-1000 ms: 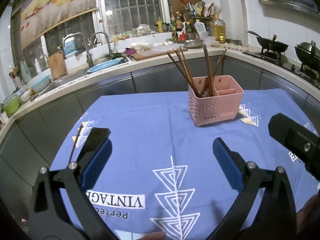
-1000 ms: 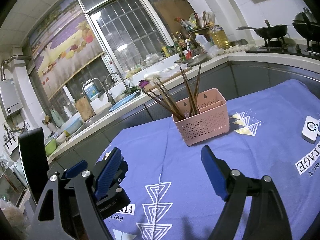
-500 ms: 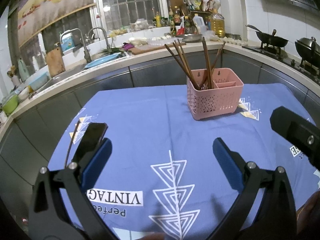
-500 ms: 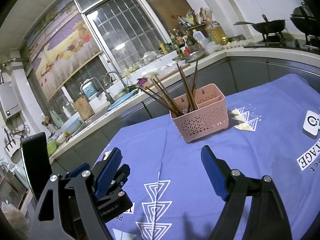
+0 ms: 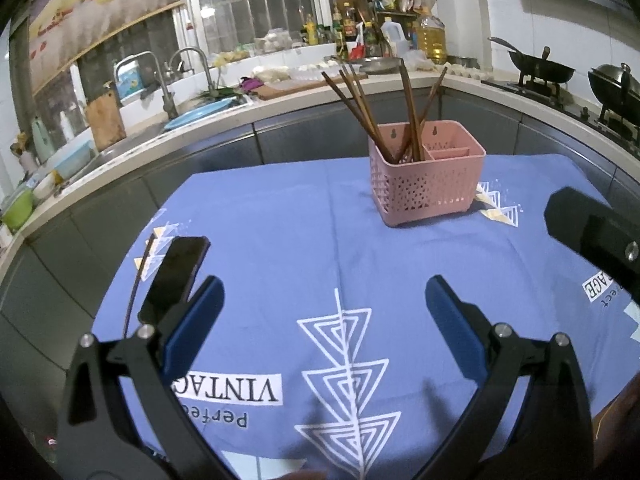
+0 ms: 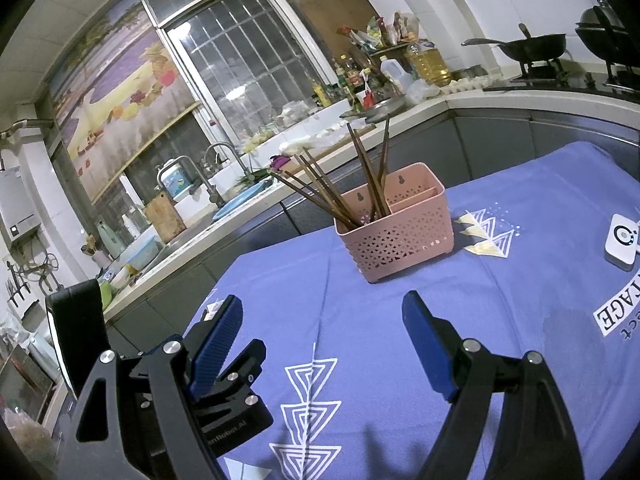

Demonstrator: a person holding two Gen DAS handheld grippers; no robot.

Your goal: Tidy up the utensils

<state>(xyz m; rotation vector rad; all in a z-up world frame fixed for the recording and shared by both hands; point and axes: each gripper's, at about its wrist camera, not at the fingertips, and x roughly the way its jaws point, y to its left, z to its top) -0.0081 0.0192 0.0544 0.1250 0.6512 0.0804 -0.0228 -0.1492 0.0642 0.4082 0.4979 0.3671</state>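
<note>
On the far left of the blue tablecloth [image 5: 260,240] lies 1 thin brown chopstick [image 5: 134,292], and a dark phone [image 5: 174,276] lies just beside it on its right. The left gripper [image 5: 322,308] hangs over the cloth with its blue pads [image 5: 192,324] far apart and nothing between them. The right gripper [image 6: 320,332] is next to it, also spread wide with nothing in it. Part of the left gripper shows at the left edge of the right wrist view.

Farther back, toward the right of the cloth, stands a pink basket [image 5: 426,186] with little holes. Brown chopsticks [image 5: 372,112] stand in its left part and lean out in different ways. The right part looks empty. A small white box [image 6: 620,240] sits on the cloth at the far right.
</note>
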